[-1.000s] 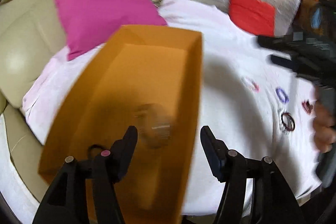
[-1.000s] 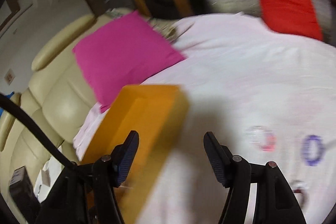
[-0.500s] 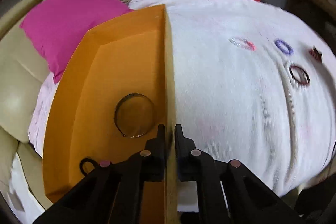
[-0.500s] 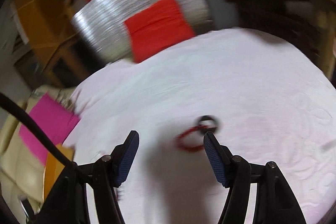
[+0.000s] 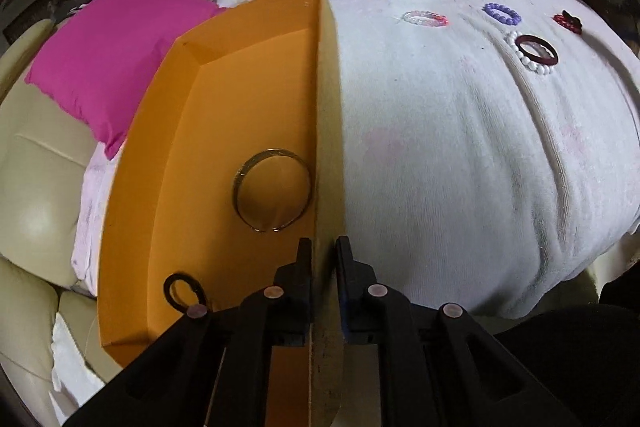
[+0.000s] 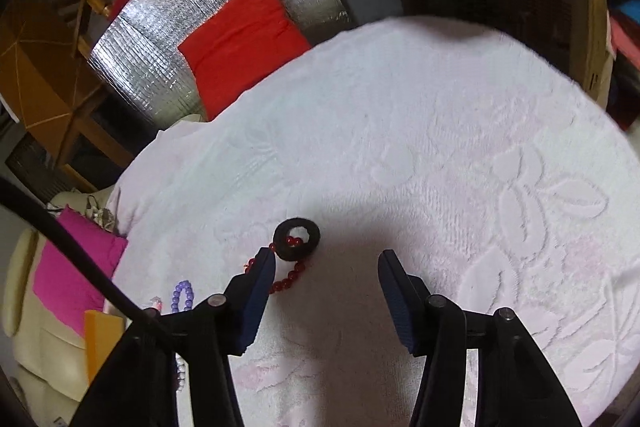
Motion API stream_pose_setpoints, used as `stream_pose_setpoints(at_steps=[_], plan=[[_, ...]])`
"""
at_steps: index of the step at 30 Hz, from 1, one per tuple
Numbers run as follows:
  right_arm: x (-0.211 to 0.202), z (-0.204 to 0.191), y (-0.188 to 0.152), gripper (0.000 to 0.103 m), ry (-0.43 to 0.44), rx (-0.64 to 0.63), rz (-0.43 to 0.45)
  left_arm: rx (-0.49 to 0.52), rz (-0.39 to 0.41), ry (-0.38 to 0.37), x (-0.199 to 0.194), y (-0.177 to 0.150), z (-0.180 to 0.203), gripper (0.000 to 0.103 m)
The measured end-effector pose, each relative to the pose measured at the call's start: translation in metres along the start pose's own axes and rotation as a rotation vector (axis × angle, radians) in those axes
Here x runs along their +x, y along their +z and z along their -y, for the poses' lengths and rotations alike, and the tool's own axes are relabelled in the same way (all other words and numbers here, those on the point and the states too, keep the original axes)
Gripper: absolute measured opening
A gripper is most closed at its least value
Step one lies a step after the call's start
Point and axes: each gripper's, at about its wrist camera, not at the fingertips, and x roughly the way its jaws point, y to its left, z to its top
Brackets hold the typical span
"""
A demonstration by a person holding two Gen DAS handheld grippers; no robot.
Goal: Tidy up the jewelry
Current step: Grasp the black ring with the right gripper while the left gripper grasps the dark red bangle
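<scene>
My left gripper [image 5: 322,251] straddles the right wall of the orange box [image 5: 330,107]; its pads press that wall while the jaws begin opening. Inside the box lie a gold bangle [image 5: 240,183] and a small black ring [image 5: 176,279]. In the left wrist view, bead bracelets rest far right on the white cloth: pink-white [image 5: 425,19], purple [image 5: 502,14], dark red over pearls [image 5: 536,53]. My right gripper [image 6: 326,259] hovers over the cloth, its jaws closing with nothing between them. A black ring [image 6: 280,247] and a red bead bracelet [image 6: 288,281] lie by its left fingertip.
A pink cushion [image 5: 108,67] sits on the cream sofa left of the box. A red cushion [image 6: 240,43] leans on silver foil at the back. Purple beads [image 6: 182,295] and the box corner [image 6: 100,339] show lower left in the right wrist view.
My left gripper went from open over the box to shut on its right wall and rolled. My right gripper swung away from the box to the black ring and red beads, jaws narrowing.
</scene>
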Motion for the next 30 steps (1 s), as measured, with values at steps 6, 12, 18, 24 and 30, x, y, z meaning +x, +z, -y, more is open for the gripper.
stream_pose_setpoints(at_steps=[6,12,18,24,30], plan=[[0.015,0.006,-0.006,0.057,0.069,0.051,-0.082,0.031,0.210,-0.018,-0.068,0.040,0.021,0.026],[0.015,-0.007,-0.011,0.057,0.121,0.042,-0.101,0.030,0.228,-0.178,-0.066,0.099,0.090,0.031],[0.013,-0.010,-0.013,0.057,0.135,0.027,-0.116,-0.049,0.159,-0.355,-0.013,0.126,0.142,0.047],[0.012,-0.012,-0.012,0.057,0.111,-0.037,-0.108,-0.088,0.079,-0.402,0.030,0.124,0.154,0.038],[0.017,-0.003,-0.009,0.057,0.080,-0.008,-0.115,-0.039,0.097,-0.405,0.035,0.131,0.162,0.025]])
